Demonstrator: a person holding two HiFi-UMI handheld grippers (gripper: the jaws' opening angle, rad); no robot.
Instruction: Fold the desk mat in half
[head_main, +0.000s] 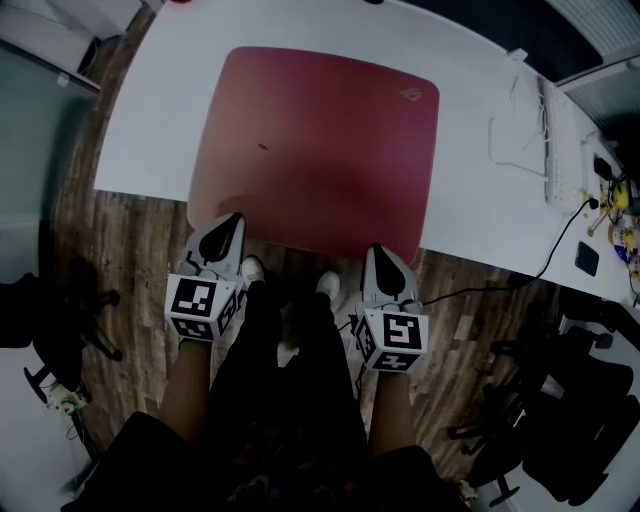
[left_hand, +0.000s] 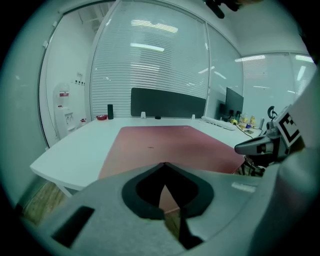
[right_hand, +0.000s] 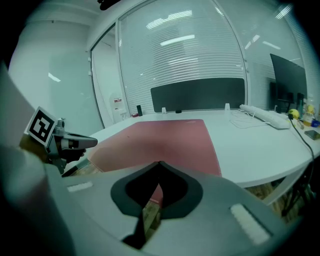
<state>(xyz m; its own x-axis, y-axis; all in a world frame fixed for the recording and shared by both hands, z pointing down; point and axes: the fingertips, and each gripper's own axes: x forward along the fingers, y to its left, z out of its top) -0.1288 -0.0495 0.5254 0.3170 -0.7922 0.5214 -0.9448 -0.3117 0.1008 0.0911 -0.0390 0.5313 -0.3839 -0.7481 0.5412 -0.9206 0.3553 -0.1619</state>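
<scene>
While left claw (head_main: 231, 222) and right claw (head_main: 379, 253) sit pressed together, desk mat (head_main: 320, 140) flat, slightly longer sideways

Grey left claw (head_main: 237, 217) and right claw (head_main: 374, 248) — 2 black-and-white marker cubes (head_main: 203, 305) (head_main: 393, 338).

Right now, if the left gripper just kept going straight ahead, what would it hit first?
Most likely the near edge of the red desk mat; the left gripper, jaws shut, points right at it. Height is unclear.

No text, brand or number is legible: the emblem (head_main: 412, 95) at the 1 o'clock corner of the desk mat (head_main: 320, 150) and the red-marked wall notice (left_hand: 63, 94) are too small to read.
</scene>
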